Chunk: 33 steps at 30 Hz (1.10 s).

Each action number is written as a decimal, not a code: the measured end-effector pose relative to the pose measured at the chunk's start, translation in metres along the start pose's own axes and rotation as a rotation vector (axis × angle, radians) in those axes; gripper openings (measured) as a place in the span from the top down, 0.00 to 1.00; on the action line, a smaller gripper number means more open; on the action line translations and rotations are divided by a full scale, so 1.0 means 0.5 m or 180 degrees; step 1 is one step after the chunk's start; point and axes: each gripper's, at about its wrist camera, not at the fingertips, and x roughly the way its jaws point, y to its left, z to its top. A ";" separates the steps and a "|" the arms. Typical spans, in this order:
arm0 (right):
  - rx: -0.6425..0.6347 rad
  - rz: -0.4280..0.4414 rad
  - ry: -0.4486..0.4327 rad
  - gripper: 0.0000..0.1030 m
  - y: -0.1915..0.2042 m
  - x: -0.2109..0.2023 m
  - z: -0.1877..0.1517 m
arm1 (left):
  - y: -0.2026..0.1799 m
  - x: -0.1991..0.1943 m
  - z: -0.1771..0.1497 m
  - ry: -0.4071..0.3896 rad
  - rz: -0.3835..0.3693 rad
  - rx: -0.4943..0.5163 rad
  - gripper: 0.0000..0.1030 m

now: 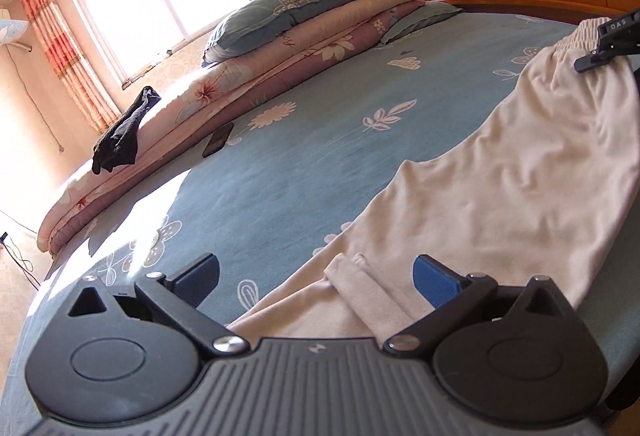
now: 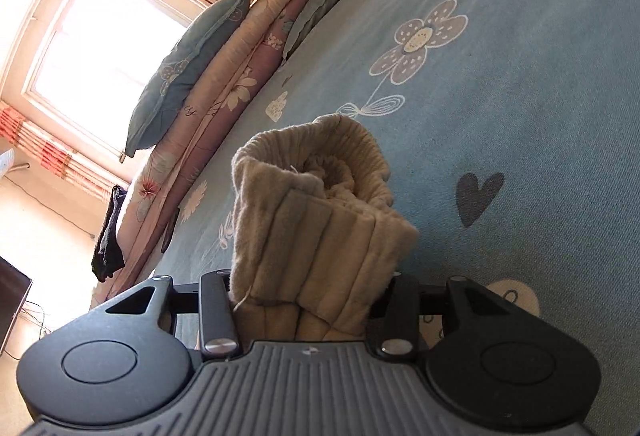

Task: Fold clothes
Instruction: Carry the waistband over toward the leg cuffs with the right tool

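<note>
The cream trousers (image 1: 508,180) lie stretched along the blue flowered bedsheet (image 1: 304,164), ankle end near the left claw (image 1: 316,278) and waist end far off at the right claw (image 1: 600,52).

Left side: the left claw is spread wide, its blue pads well apart, and holds nothing. The ribbed cuff (image 1: 366,286) of a leg lies between and just ahead of the pads, flat on the sheet, with the rest of the leg running away to the claw's front right.

Right side: the right claw (image 2: 312,288) is pinching the gathered elastic waistband (image 2: 316,220), which bunches up thick between its fingers and rises in front of it, off the sheet.

The cloth looks like soft, light fleece knit: limp, not fragile, likely to sag and drag wherever it is unsupported. I judge the doubled, ribbed parts the surest holds, since a single layer could slip out or pull crooked. For the left claw that means the cuff directly before it.
</note>
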 end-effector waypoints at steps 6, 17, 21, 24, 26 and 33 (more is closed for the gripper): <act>-0.0524 0.0064 -0.0113 0.53 0.147 -0.036 -0.012 | 0.090 -0.034 -0.052 0.0010 0.0141 -0.0374 0.01; -0.1498 0.0289 -0.0022 0.54 0.403 -0.050 -0.109 | 0.224 -0.109 -0.128 -0.0119 0.0415 -0.0827 0.01; -0.1879 0.0335 0.0078 0.54 0.473 -0.037 -0.161 | 0.265 -0.124 -0.160 -0.0104 0.0536 -0.0947 0.01; -0.2167 0.0344 0.0167 0.55 0.524 -0.024 -0.201 | 0.290 -0.128 -0.181 -0.0073 0.0619 -0.1044 0.00; -0.2383 0.0327 0.0188 0.55 0.556 -0.015 -0.231 | 0.309 -0.131 -0.197 -0.0047 0.0668 -0.1121 0.00; -0.2972 0.0239 0.0299 0.55 0.638 0.016 -0.332 | 0.344 -0.134 -0.239 0.0063 0.0765 -0.1298 0.00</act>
